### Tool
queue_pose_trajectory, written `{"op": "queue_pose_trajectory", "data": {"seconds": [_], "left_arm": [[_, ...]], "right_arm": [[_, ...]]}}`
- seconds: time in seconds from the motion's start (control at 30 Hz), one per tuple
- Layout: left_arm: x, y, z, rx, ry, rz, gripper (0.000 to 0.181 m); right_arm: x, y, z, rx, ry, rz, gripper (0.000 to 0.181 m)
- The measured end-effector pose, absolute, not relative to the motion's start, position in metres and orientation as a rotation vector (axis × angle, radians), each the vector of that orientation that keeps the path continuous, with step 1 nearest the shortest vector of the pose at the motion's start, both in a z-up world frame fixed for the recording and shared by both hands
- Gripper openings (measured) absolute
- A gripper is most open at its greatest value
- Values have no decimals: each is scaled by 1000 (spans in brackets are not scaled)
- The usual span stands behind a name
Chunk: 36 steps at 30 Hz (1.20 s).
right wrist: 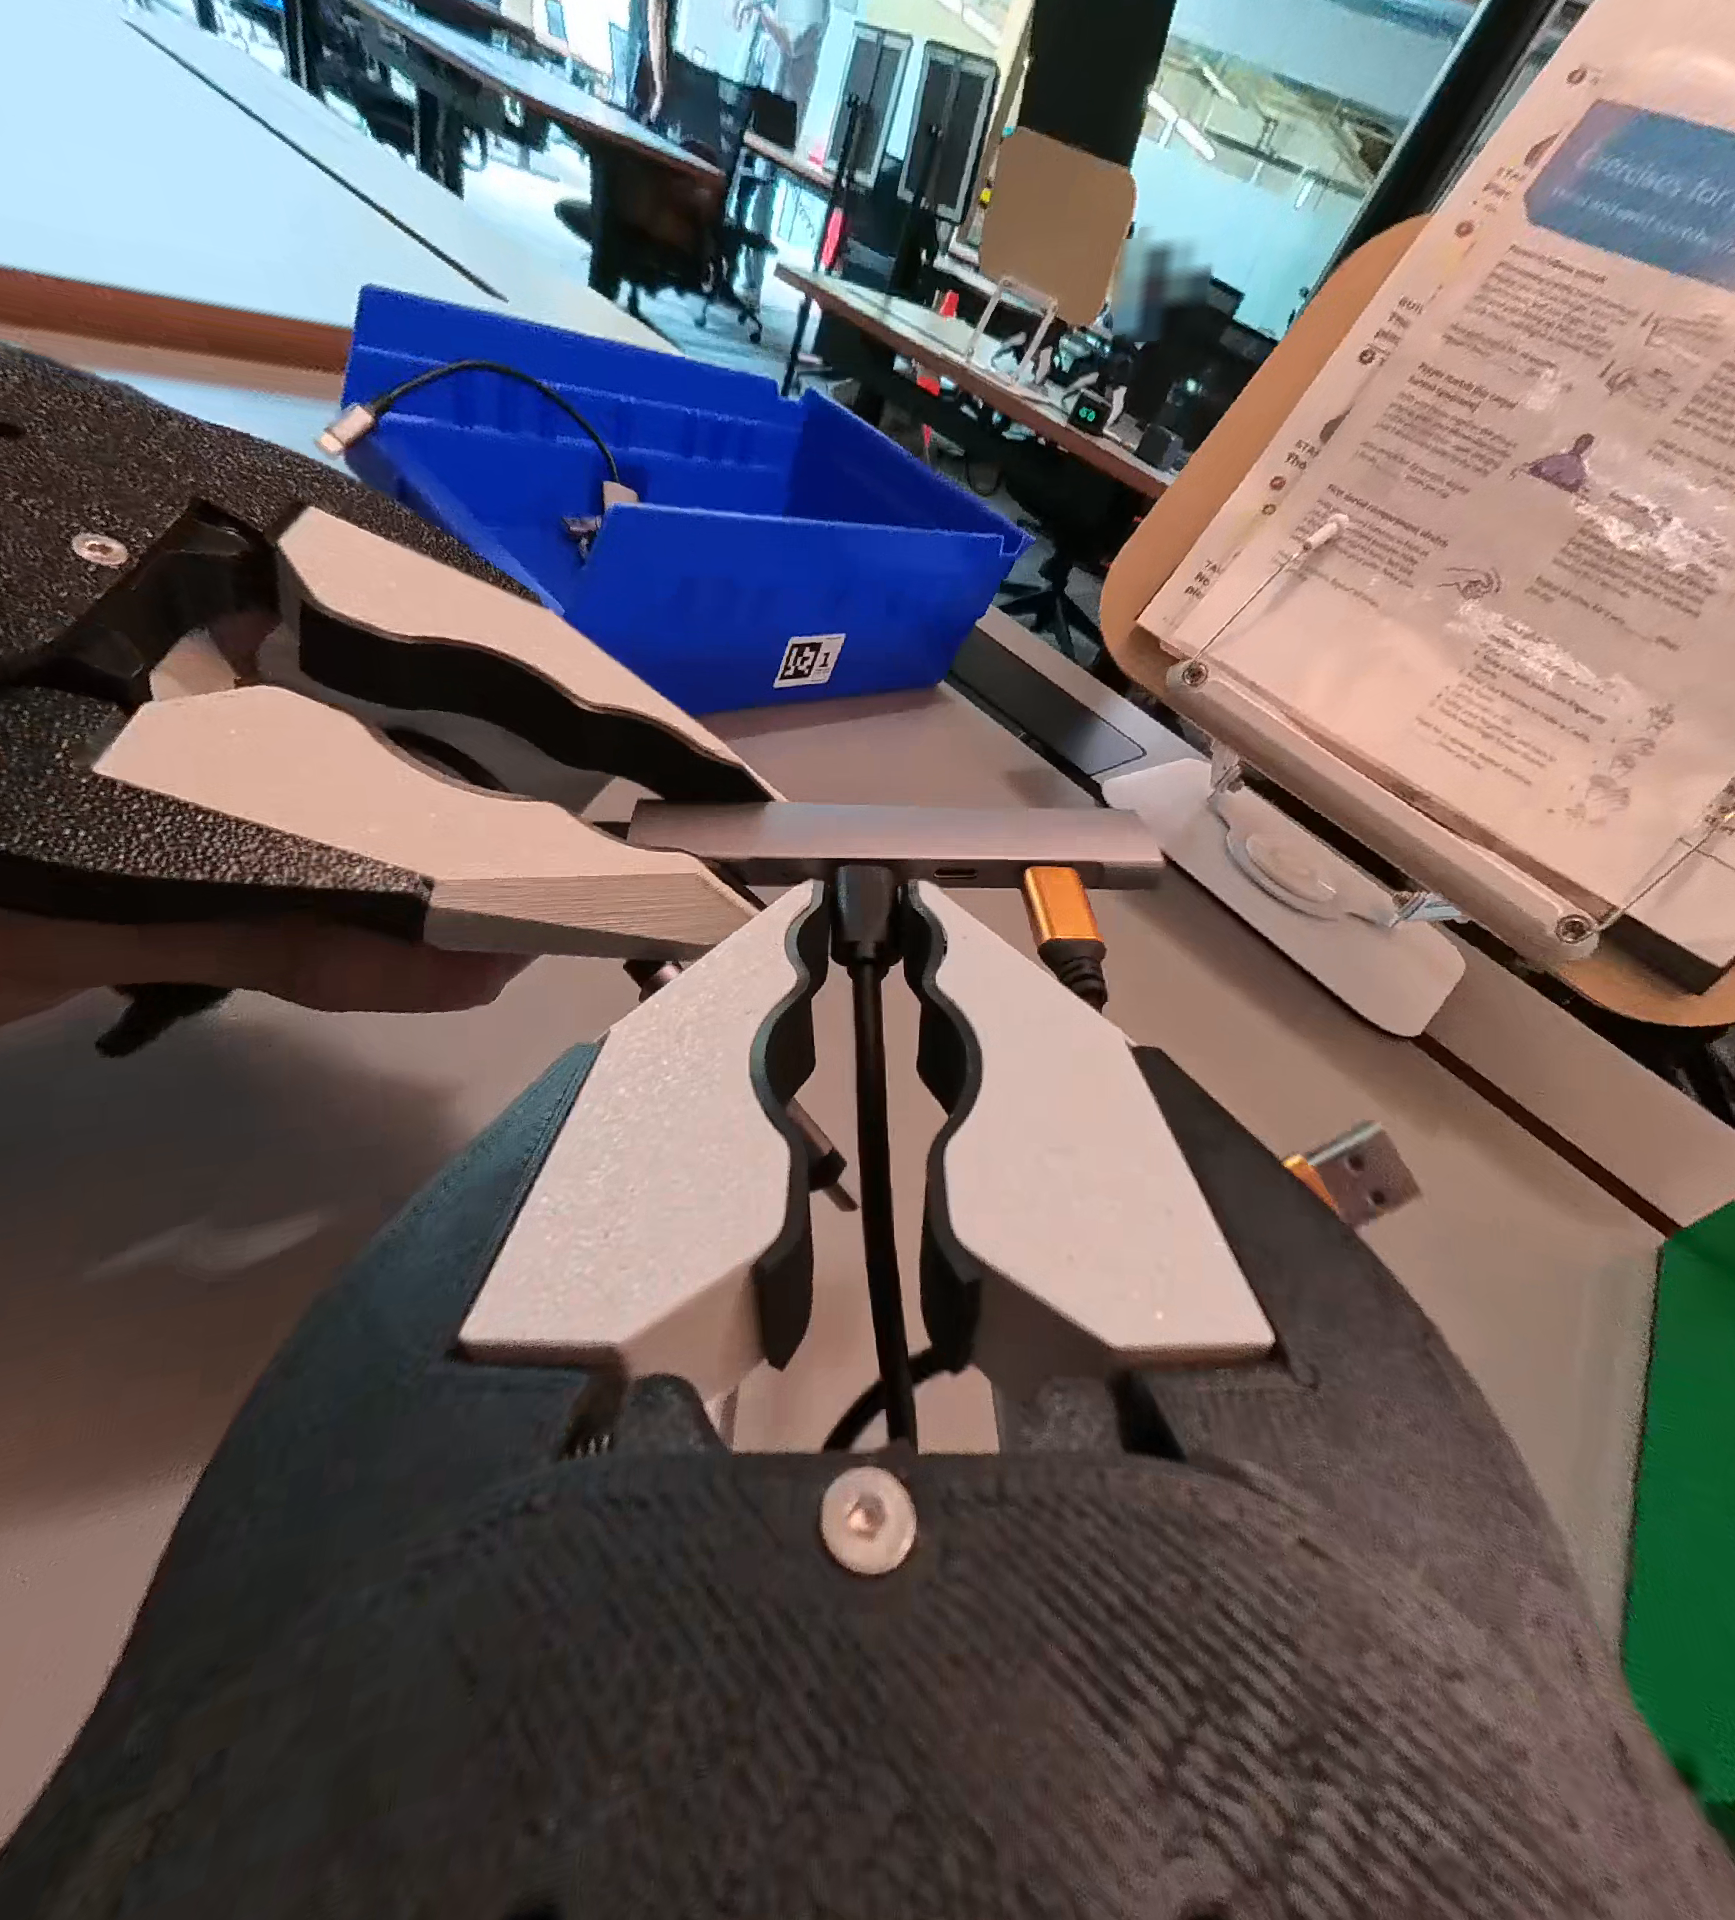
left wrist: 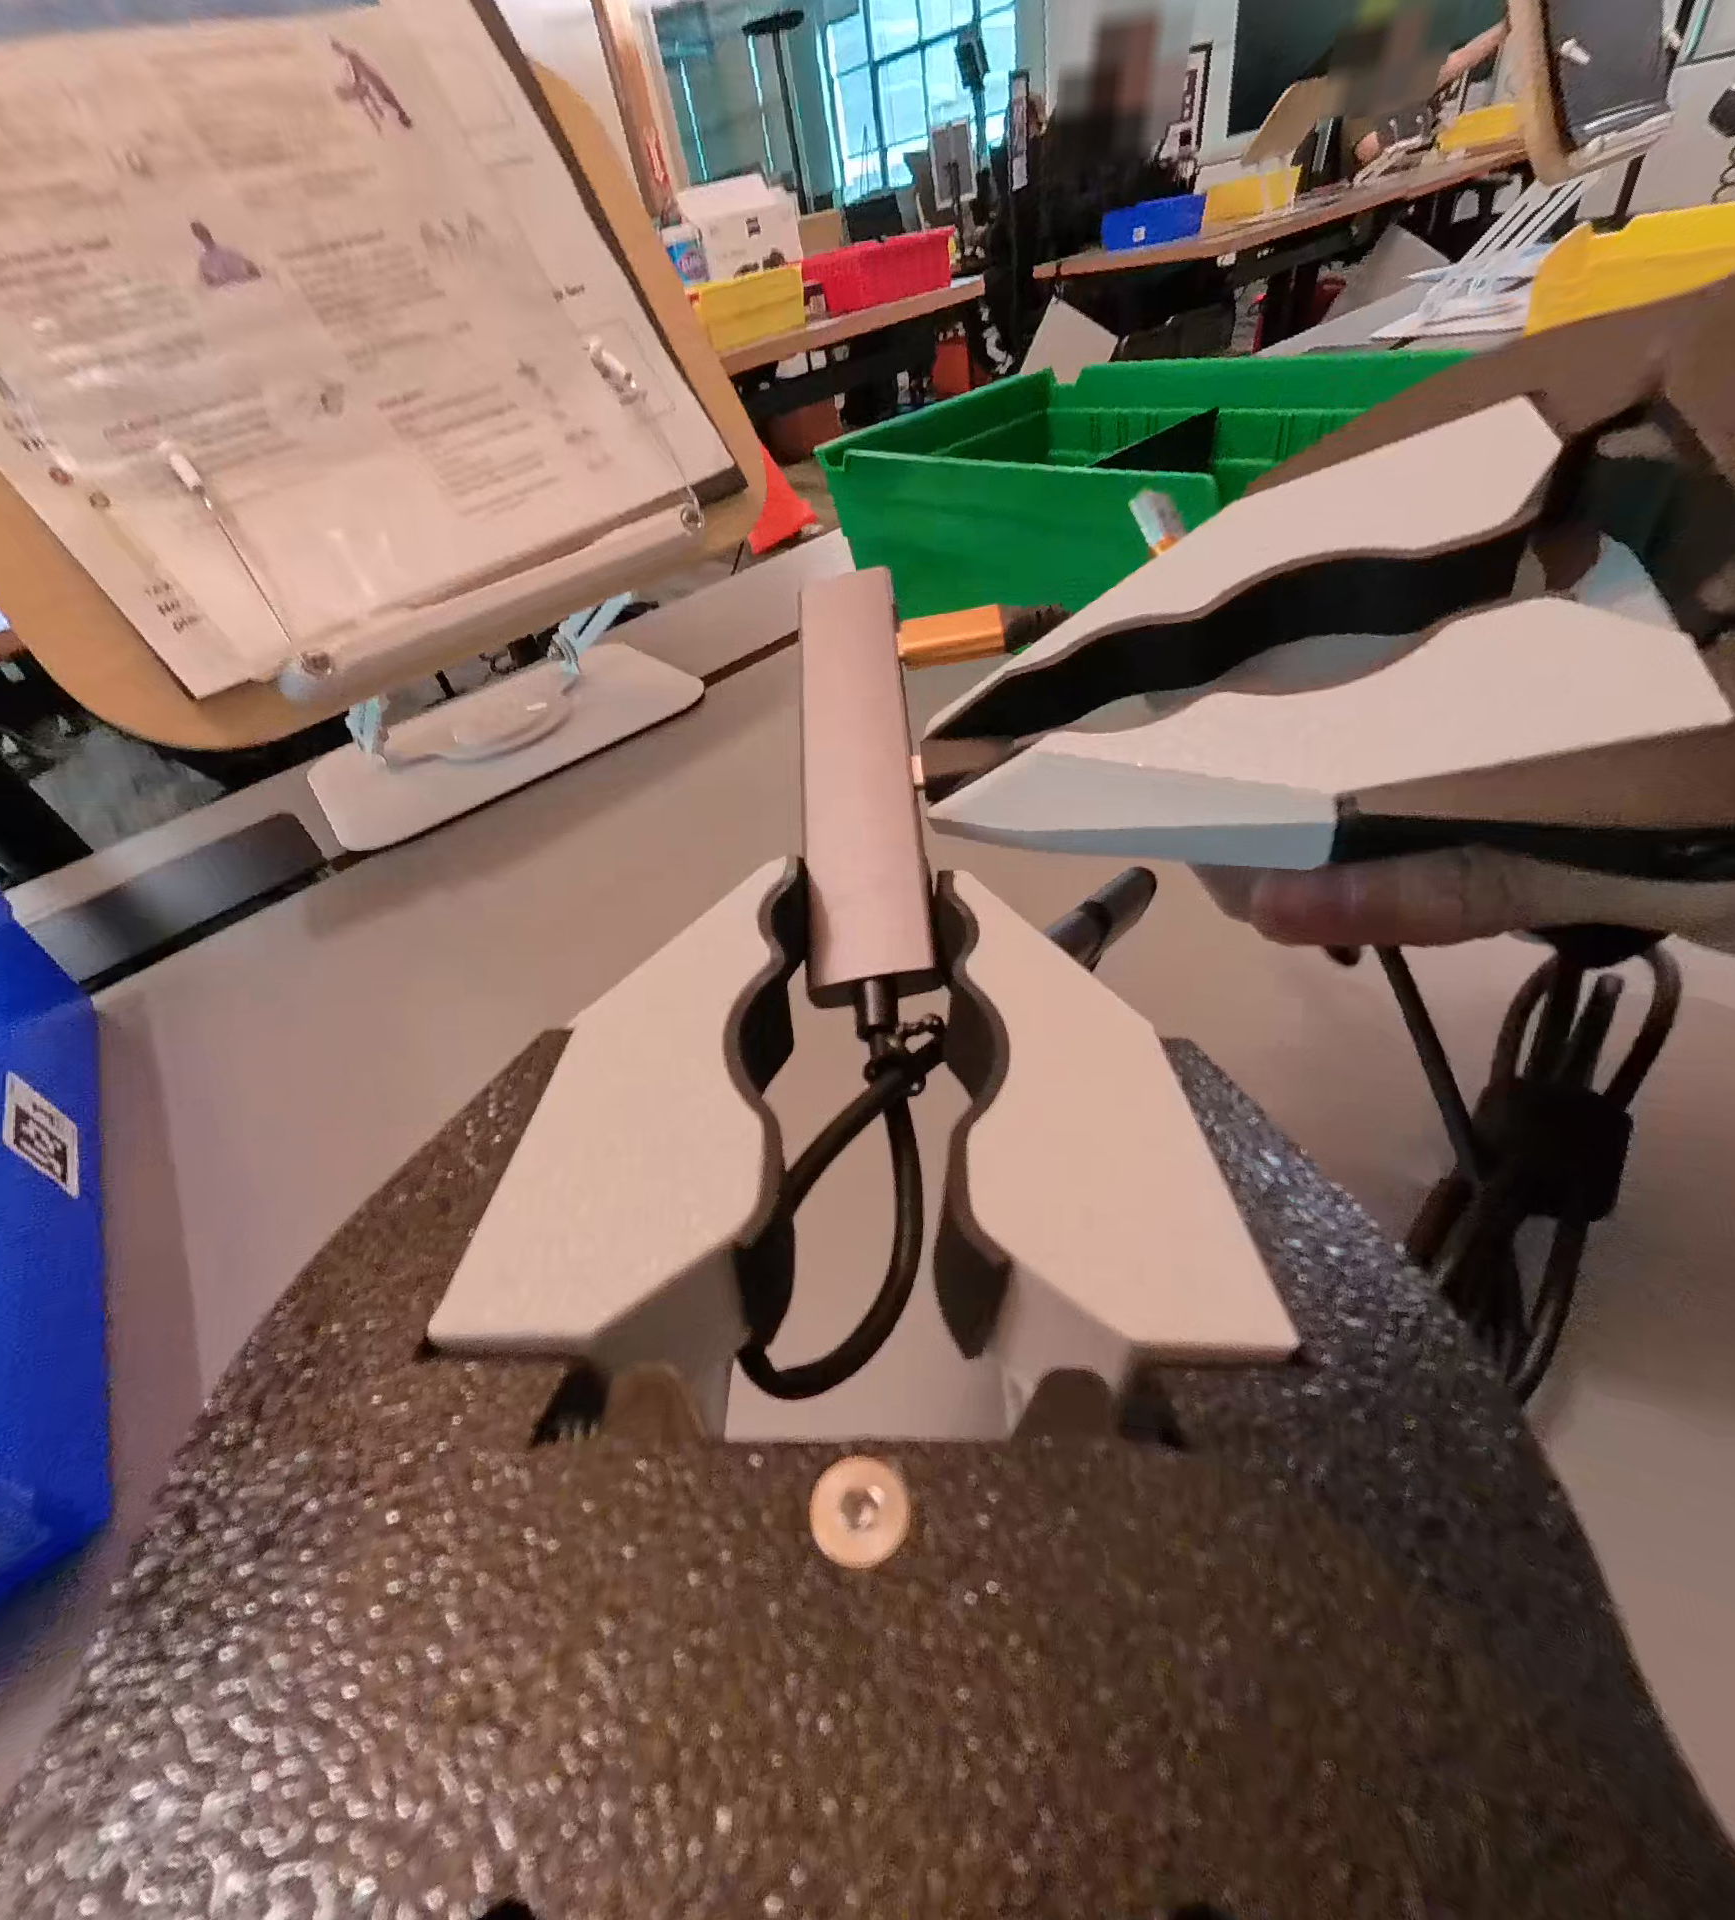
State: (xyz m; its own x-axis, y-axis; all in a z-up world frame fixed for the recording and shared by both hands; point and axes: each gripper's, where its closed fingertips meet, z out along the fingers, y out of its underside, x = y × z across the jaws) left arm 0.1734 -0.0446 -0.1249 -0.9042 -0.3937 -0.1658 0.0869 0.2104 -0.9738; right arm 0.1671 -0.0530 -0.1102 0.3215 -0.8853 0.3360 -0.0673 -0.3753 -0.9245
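Observation:
A slim grey USB hub stands up from my left gripper, which is shut on the hub's cable end. The hub's short black cable loops back between the fingers. My right gripper is shut on a black plug, whose tip meets the long side of the hub. The plug's cable runs back between the fingers. An orange plug sits in the hub next to it. The right gripper comes in from the right in the left wrist view. The left gripper comes in from the left in the right wrist view.
A blue bin with another hub and cable stands behind the left gripper. A green bin stands at the back right. A document stand stands behind the hub. A tied bundle of black cable and a loose metal plug lie on the grey table. The grippers are tip to tip, or close to it.

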Motion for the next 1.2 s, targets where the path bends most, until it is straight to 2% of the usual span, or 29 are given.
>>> {"op": "queue_pose_trajectory", "data": {"seconds": [0.37,0.87,0.93,1.0,1.07,1.2], "left_arm": [[174,-40,-125,-362,2206,-1766,22],[188,-28,-119,-416,2079,-1776,23],[234,17,-115,-569,1921,-1621,22],[245,41,-99,-721,1942,-1808,22],[226,34,-72,-627,1887,-1875,22],[216,33,-57,-473,1790,-1673,22]], "right_arm": [[169,-47,-108,-1538,845,-994,11],[172,-43,-105,-1499,901,-1070,12],[163,-63,-98,-1498,934,-1160,12],[155,-61,-86,-1450,912,-1049,11],[149,-61,-66,-1391,878,-1022,11],[115,-58,-22,-1440,706,-1005,11]]}}
